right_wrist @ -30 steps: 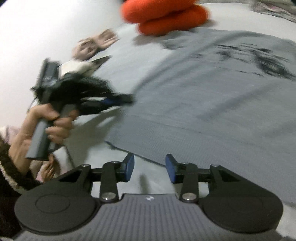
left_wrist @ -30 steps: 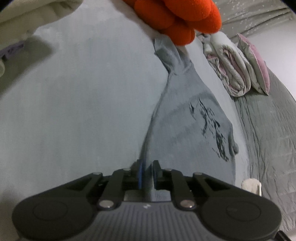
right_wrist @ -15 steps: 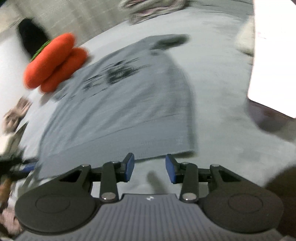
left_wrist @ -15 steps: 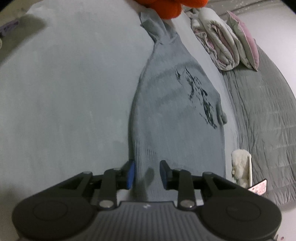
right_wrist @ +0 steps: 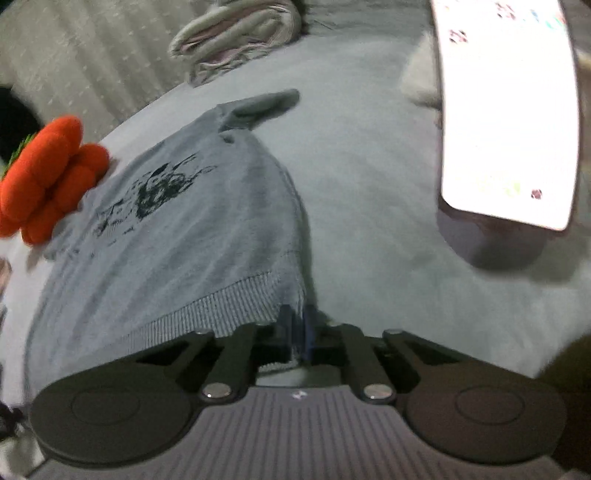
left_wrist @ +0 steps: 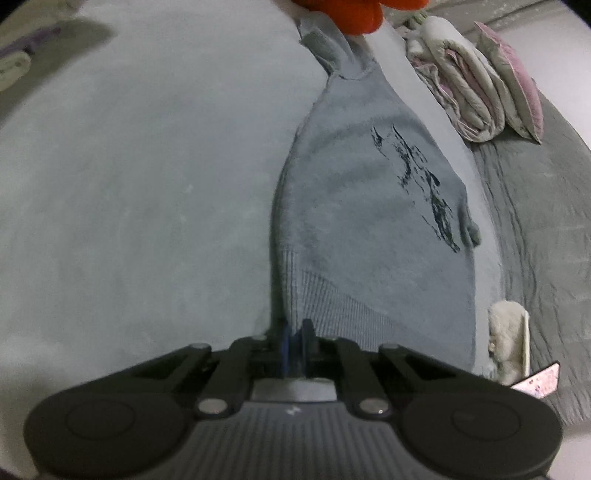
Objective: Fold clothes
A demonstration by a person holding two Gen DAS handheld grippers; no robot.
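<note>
Left wrist view: the left gripper [left_wrist: 294,338] is closed on the ribbed hem corner of the grey sweater [left_wrist: 369,221], which lies flat on the pale bedspread [left_wrist: 147,203] and stretches away from the fingers toward the orange plush toy [left_wrist: 354,14]; folded bedding [left_wrist: 465,96] lies to the right. To fold well, judged from this pose, both hem corners should rise together and level, keeping the hem taut.

Right wrist view: the right gripper [right_wrist: 297,332] is pinched shut on the opposite hem corner of the sweater [right_wrist: 177,229]. The garment spreads forward and leftward from the fingers, one sleeve [right_wrist: 262,105] pointing away. A lit phone screen [right_wrist: 506,110] stands at right.
</note>
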